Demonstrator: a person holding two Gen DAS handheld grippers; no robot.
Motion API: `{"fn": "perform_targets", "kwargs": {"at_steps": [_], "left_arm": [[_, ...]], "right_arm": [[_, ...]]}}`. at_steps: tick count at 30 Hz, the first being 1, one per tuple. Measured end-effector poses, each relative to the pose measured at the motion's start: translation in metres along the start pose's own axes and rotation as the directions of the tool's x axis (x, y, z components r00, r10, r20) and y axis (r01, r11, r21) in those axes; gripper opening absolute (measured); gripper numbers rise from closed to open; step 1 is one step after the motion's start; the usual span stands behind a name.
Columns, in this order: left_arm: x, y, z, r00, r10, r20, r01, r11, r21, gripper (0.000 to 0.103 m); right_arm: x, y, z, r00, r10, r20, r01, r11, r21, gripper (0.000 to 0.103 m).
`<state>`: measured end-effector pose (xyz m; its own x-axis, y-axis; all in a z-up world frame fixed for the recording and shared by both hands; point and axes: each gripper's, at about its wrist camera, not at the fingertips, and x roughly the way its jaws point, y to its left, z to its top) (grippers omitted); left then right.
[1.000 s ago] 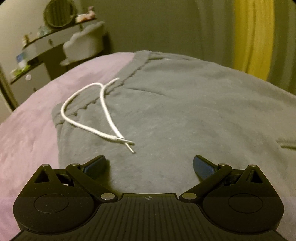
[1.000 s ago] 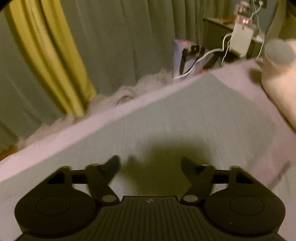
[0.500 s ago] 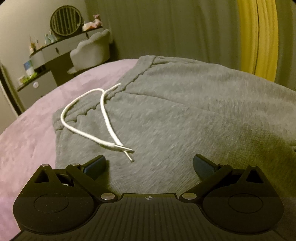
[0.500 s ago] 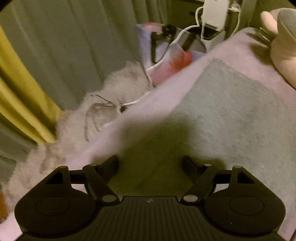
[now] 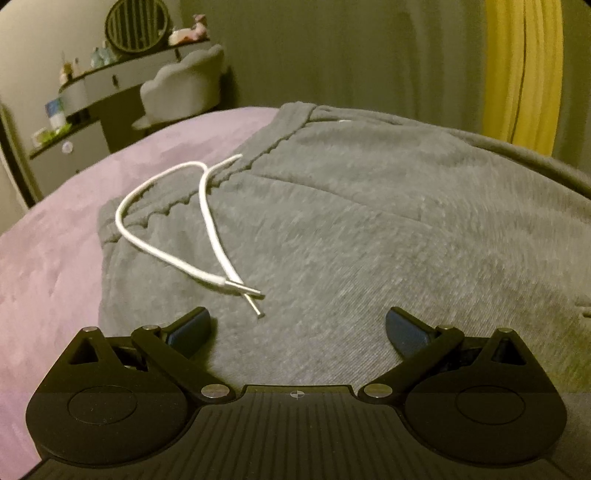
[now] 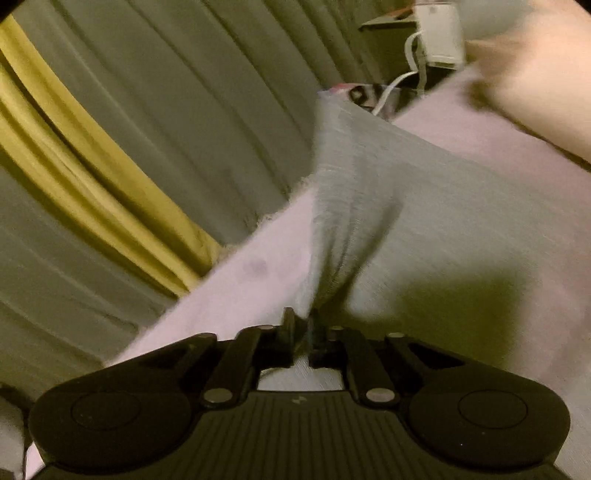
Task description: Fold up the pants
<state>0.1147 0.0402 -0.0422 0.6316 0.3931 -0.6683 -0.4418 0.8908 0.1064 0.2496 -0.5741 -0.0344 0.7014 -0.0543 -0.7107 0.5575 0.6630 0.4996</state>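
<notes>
Grey sweatpants lie spread on a purple bedcover. Their waistband is at the far left, with a white drawstring looped over the fabric. My left gripper is open and empty, low over the pants just behind the drawstring tips. In the right wrist view my right gripper is shut on the edge of the pants, and the cloth is pulled up into a ridge running away from the jaws. That view is blurred.
A dresser with a round mirror and a grey chair stand beyond the bed at the left. Grey and yellow curtains hang along the far side. A white box with cables and a pale pillow lie past the bed.
My right gripper has closed on the pants edge and lifted it; it was open over flat cloth before. The left gripper has stayed open, shifting only slightly.
</notes>
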Motion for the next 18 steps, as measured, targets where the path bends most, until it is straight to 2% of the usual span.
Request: {"fn": "perform_targets", "kwargs": {"at_steps": [2, 3, 5, 8, 9, 11, 12, 13, 16, 18], "left_arm": [[-0.001, -0.001, -0.002, 1.0, -0.007, 0.001, 0.007, 1.0, 0.006, 0.103], [-0.002, -0.003, -0.003, 1.0, -0.005, 0.003, 0.005, 1.0, 0.019, 0.103], [-0.005, -0.005, -0.005, 1.0, -0.008, 0.012, 0.008, 0.999, 0.046, 0.103], [-0.01, -0.009, -0.008, 1.0, -0.004, 0.031, 0.001, 0.996, 0.091, 0.103], [-0.012, -0.011, -0.01, 0.999, -0.004, 0.039, 0.0, 0.993, 0.115, 0.103], [-0.014, -0.013, -0.011, 0.999, -0.009, 0.043, 0.003, 0.991, 0.133, 0.103], [-0.015, -0.013, -0.011, 0.999, -0.021, 0.04, 0.015, 0.991, 0.135, 0.103], [-0.016, -0.013, -0.011, 0.999, -0.038, 0.035, 0.033, 0.99, 0.139, 0.103], [-0.018, -0.016, -0.012, 0.997, -0.072, 0.031, 0.066, 0.985, 0.16, 0.103], [-0.019, -0.018, -0.011, 0.996, -0.085, 0.023, 0.079, 0.98, 0.18, 0.103]], "right_arm": [[-0.037, -0.03, -0.041, 1.0, -0.009, -0.021, 0.008, 1.0, -0.008, 0.002], [-0.05, -0.044, -0.065, 0.997, -0.025, -0.067, 0.023, 0.999, -0.024, 0.002], [-0.064, -0.068, -0.101, 0.989, -0.083, -0.119, 0.082, 0.996, -0.018, 0.001], [-0.085, -0.098, -0.125, 0.996, -0.055, -0.073, 0.061, 0.995, 0.077, 0.001], [-0.089, -0.104, -0.126, 0.998, -0.035, -0.052, 0.041, 0.991, 0.128, 0.006], [-0.094, -0.114, -0.121, 1.0, 0.006, -0.003, -0.005, 0.975, 0.224, 0.034], [-0.094, -0.115, -0.119, 1.0, 0.01, 0.023, -0.015, 0.97, 0.243, 0.064], [-0.093, -0.115, -0.118, 0.999, 0.015, 0.041, -0.025, 0.968, 0.25, 0.083], [-0.091, -0.109, -0.123, 0.99, 0.036, 0.139, -0.078, 0.948, 0.308, 0.086], [-0.081, -0.111, -0.122, 0.979, 0.08, 0.185, -0.142, 0.925, 0.353, 0.086]]}}
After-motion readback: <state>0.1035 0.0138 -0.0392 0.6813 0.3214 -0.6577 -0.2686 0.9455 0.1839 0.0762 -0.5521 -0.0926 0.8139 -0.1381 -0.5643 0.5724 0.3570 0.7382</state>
